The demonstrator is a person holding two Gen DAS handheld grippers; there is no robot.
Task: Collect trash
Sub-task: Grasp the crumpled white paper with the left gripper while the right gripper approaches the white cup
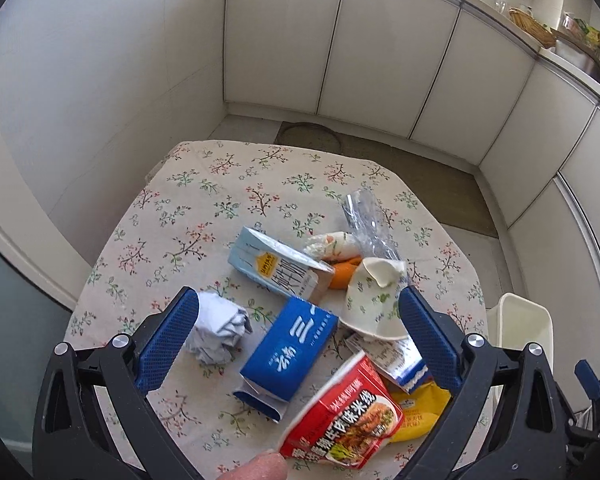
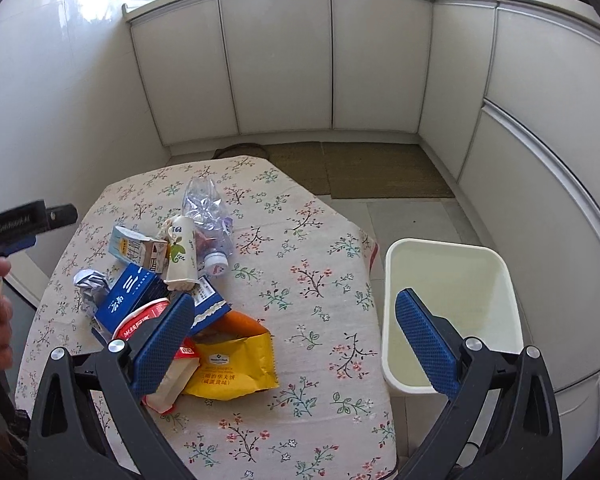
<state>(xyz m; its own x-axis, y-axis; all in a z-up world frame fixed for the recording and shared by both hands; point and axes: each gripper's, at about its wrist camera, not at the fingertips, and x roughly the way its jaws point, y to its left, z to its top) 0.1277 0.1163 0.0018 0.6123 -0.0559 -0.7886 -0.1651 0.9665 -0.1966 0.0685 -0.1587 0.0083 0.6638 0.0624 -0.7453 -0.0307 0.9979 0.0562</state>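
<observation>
Left gripper (image 1: 299,336) fingers spread wide, nothing held, above blue box (image 1: 288,354) and crumpled paper ball (image 1: 219,330). Right gripper (image 2: 294,344) fingers also wide apart and empty, over yellow packet (image 2: 236,368), red noodle packet (image 2: 140,326) beside it. Trash lies heaped on floral worktop (image 2: 308,280): milk carton (image 1: 274,266), paper cup (image 1: 374,300), crushed clear bottle (image 2: 206,210). White bin (image 2: 448,304) on the floor just beside worktop.
</observation>
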